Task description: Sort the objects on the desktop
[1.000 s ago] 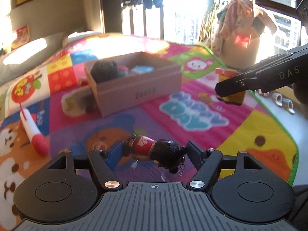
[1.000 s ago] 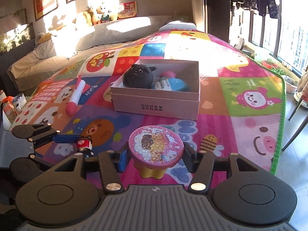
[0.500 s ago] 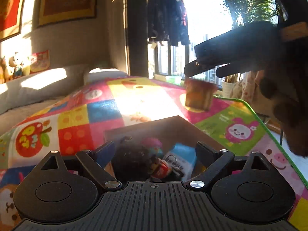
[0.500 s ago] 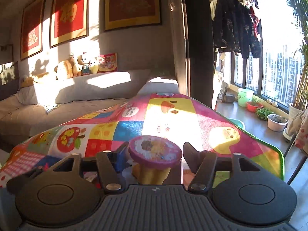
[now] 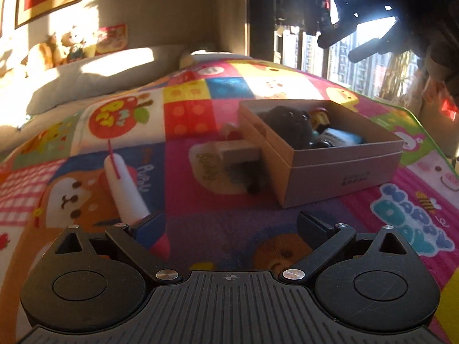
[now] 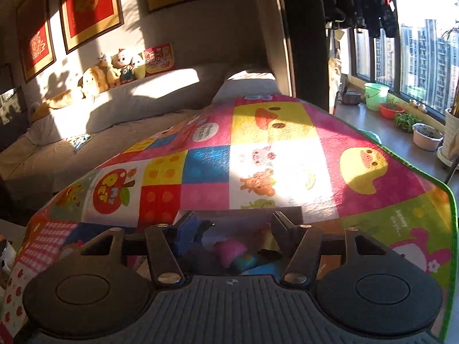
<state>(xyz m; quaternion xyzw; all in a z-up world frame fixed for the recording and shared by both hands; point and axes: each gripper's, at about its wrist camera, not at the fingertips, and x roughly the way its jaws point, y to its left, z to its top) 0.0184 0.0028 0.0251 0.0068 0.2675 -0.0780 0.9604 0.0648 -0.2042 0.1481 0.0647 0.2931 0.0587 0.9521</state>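
Note:
An open cardboard box (image 5: 338, 172) stands on the colourful mat (image 5: 200, 120). It holds a black plush (image 5: 289, 123), a small doll (image 5: 320, 117) and a blue item (image 5: 341, 137). My left gripper (image 5: 229, 223) hovers low in front of the box, its jaws opening with nothing between them. A white pen with a red tip (image 5: 123, 183) lies by its left finger. My right gripper (image 6: 233, 220) hangs over the box (image 6: 243, 211), its jaws closing on nothing. A pink-topped thing (image 6: 231, 250) lies among the contents below. The right gripper (image 5: 358, 34) shows dark at the upper right.
A wooden block (image 5: 235, 152) lies against the box's left side. A grey sofa (image 6: 137, 100) with plush toys (image 6: 114, 68) runs behind the mat. The mat's green edge (image 6: 451, 200) drops off at the right, where pots (image 6: 427, 136) line a window ledge.
The doll has left my left gripper and lies in the box; that gripper drew back and opened wide. The purple-lidded jar is gone from between my right gripper's fingers, now above the box.

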